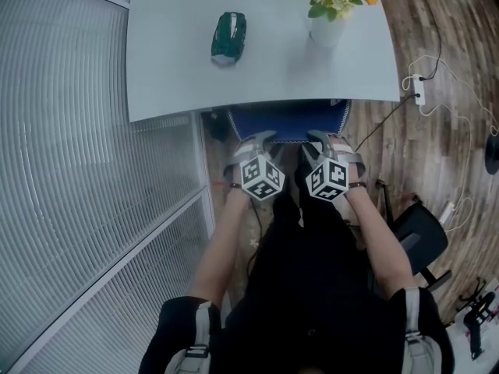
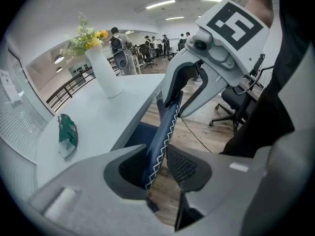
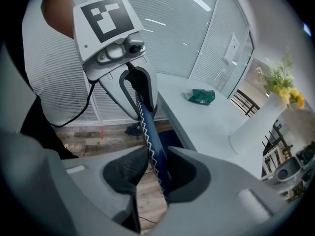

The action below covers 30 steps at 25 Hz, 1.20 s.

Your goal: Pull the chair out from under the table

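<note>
The chair [image 1: 288, 121] is tucked under the white table [image 1: 179, 76]. Only the top of its back shows, at the near edge of the table. The top edge is the long part. In the head view it runs from left to right, along the table edge and across in front of the person. The back stands up, and the seat side points in under the table.

The chair is dark blue. A white zigzag line of thread runs along its thin edge [image 2: 162, 136].

The left gripper [image 1: 260, 137] is on the left part of the top edge. Its jaws are about half closed, and the pads squeeze the blue edge from both sides. The right gripper [image 1: 318, 137] is just beside it on the right part. Its jaws also pinch the blue edge [image 3: 150, 141] between them.

On the table lie a green packet [image 1: 228, 36] and a white vase [image 1: 326, 29] with yellow flowers. They are well apart. The floor [image 1: 405, 154] is brown wood.
</note>
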### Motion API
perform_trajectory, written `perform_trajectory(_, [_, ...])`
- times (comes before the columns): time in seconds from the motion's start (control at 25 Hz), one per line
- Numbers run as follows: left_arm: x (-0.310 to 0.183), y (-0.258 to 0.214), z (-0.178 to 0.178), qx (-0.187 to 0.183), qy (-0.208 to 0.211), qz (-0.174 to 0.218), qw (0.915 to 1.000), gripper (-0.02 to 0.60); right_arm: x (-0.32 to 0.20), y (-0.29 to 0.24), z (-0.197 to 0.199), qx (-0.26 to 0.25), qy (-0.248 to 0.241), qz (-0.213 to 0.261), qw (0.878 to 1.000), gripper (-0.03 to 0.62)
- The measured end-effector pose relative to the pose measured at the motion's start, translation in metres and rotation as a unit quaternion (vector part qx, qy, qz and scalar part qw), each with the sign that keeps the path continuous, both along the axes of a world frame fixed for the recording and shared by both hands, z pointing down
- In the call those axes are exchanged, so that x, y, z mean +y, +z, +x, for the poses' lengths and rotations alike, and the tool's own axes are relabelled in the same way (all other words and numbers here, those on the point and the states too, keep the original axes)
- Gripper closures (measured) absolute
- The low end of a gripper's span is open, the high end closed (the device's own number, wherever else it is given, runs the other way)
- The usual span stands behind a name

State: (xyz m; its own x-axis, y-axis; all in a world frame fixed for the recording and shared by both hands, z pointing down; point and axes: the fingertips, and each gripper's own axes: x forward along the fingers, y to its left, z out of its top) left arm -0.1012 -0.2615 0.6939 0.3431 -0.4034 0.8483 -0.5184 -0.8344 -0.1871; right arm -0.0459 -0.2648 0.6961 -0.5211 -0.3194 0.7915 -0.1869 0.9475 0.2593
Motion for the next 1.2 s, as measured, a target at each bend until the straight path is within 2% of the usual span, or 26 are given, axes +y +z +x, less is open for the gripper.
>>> perform_trajectory(0.4, [0.037,0.008,0.004,-0.014,0.026,-0.023,0.9993,0.463,0.037,0.009,0.004,0.029,-0.016,-0.042,0.999,0.487])
perform_trajectory(0.6, [0.057,0.012,0.006,0.007,0.029,-0.054,0.9981,0.466,0.057,0.014,0.005,0.039,-0.017,-0.078,0.996,0.488])
perform_trajectory(0.84, [0.087,0.02,0.009,0.002,0.049,-0.073,0.9961,0.477,0.086,0.022,0.009,0.053,-0.009,-0.096,0.994,0.49])
perform_trajectory(1.2, [0.137,0.028,0.011,-0.003,0.077,-0.077,0.994,0.485,0.136,0.032,0.011,0.066,0.002,-0.107,0.992,0.491])
